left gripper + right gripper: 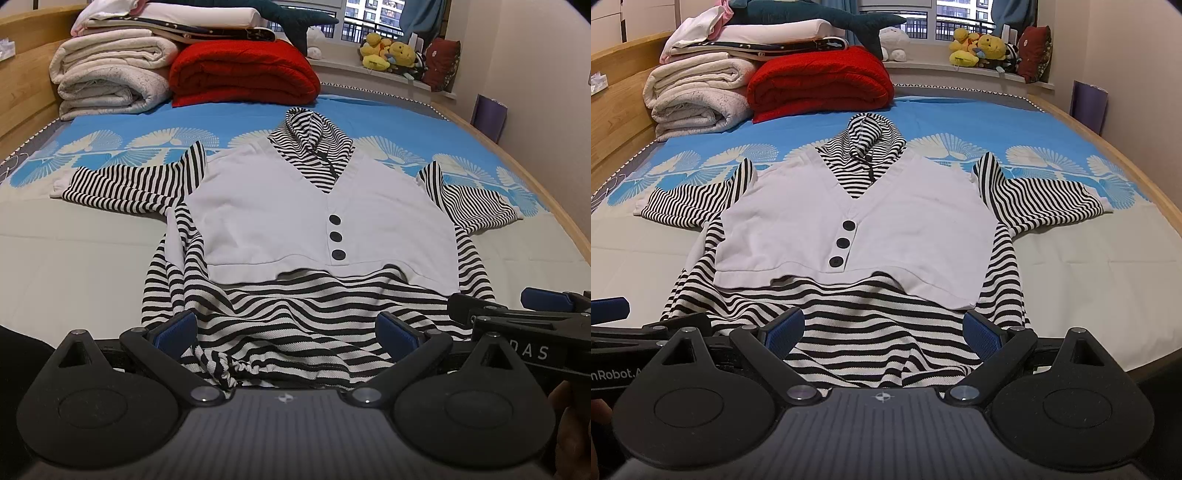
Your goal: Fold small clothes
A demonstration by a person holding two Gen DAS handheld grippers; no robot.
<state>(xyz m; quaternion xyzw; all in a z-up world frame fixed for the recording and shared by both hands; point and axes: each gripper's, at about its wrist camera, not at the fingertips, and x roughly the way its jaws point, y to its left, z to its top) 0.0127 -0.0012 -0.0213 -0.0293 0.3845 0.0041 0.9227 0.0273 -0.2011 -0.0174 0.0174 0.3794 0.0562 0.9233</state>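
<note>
While both grippers hover low at the near edge of the bed (44, 236), one hooded top (317, 218) lies flat straight ahead of the jaws, its long axis running away from them, hood farthest, hem nearest. Its two striped sleeves spread out sideways. The left gripper (288, 332) and right gripper (882, 332) sit side by side over the hem, about equally near; each has its jaws spread wide, holding nothing. The rumpled striped hem lies between the blue pads (785, 330). Three black buttons (336, 236) run down the white front.
</note>
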